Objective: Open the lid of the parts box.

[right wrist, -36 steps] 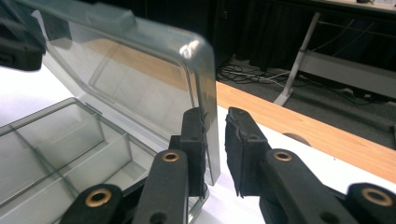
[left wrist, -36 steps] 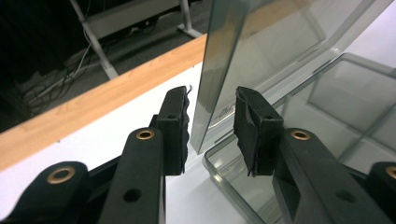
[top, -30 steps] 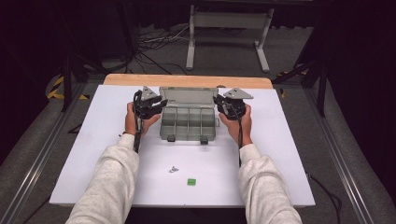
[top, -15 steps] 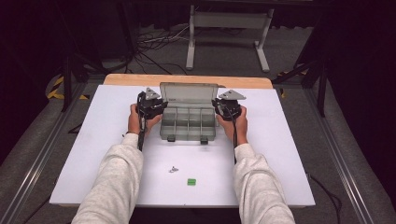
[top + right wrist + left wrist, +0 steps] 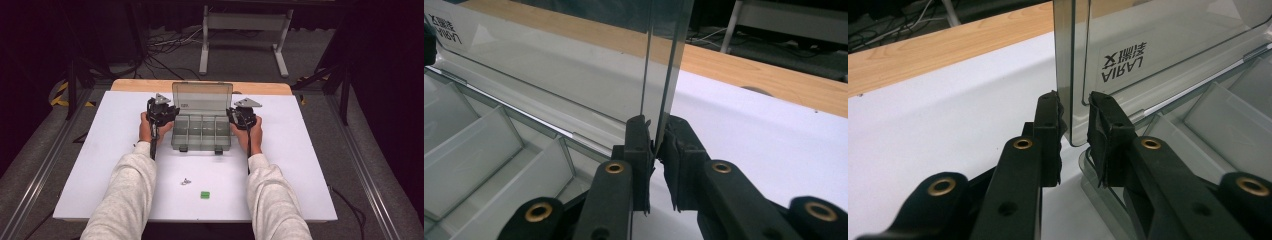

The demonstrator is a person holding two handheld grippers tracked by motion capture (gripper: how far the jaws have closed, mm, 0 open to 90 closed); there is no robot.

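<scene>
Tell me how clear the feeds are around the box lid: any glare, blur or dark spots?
High view: even light on the white table, dark surroundings, no glare on the lid. Left gripper view: the lid edge is sharp, its reversed lettering readable, the near tongs soft. Right gripper view: pale reflections on the lid; the tongs are slightly blurred.

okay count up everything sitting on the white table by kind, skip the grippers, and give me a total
Clear compartment box with its lid up: 1
Small metal piece, too small to tell what it is: 1
Small green block: 1
Total: 3
</scene>
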